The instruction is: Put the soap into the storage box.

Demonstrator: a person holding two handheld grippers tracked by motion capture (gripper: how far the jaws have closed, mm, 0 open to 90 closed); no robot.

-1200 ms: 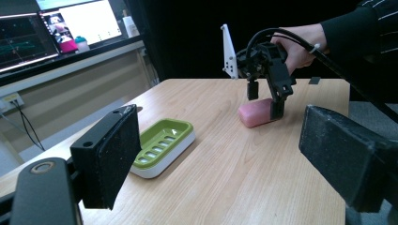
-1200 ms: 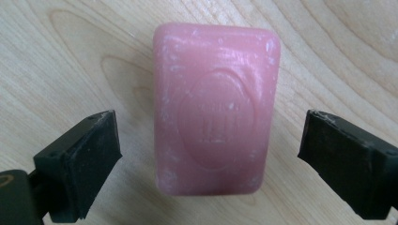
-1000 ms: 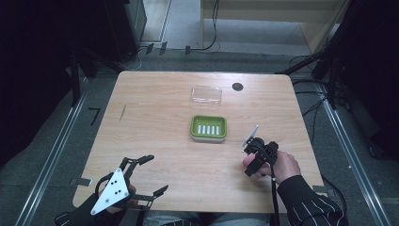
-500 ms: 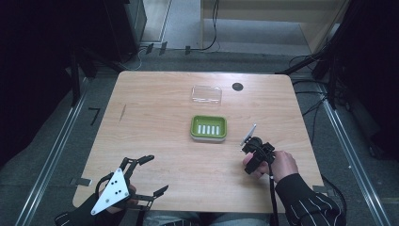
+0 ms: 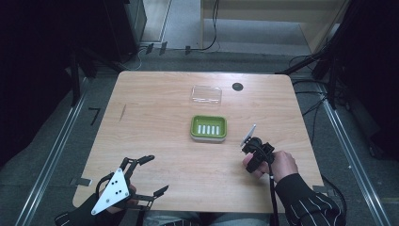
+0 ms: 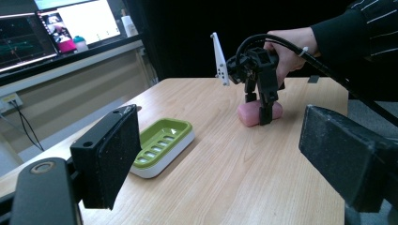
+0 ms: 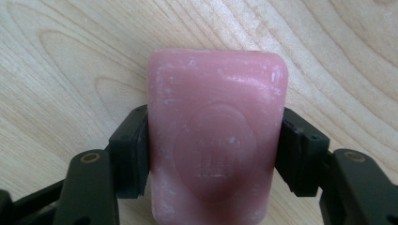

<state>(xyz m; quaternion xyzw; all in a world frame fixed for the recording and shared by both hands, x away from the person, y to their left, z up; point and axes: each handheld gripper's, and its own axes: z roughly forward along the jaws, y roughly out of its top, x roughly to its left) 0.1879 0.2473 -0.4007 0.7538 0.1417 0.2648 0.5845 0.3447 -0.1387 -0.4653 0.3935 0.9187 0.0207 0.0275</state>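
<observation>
A pink bar of soap lies flat on the wooden table. My right gripper points straight down at it, and its two black pads press against the bar's left and right sides. In the left gripper view the same soap rests on the table under the right gripper, held by a hand in a striped sleeve. A green soap dish with a slotted floor sits at mid-table, left of the right gripper. My left gripper hovers at the near left edge, open and holding nothing.
A clear plastic lid lies behind the green dish, with a small black disc to its right. The green dish sits left of the soap in the left gripper view. Monitors and a shelf stand beyond the table.
The right hand and its gripper have shifted very slightly to the left over the soap. The left gripper has not moved.
</observation>
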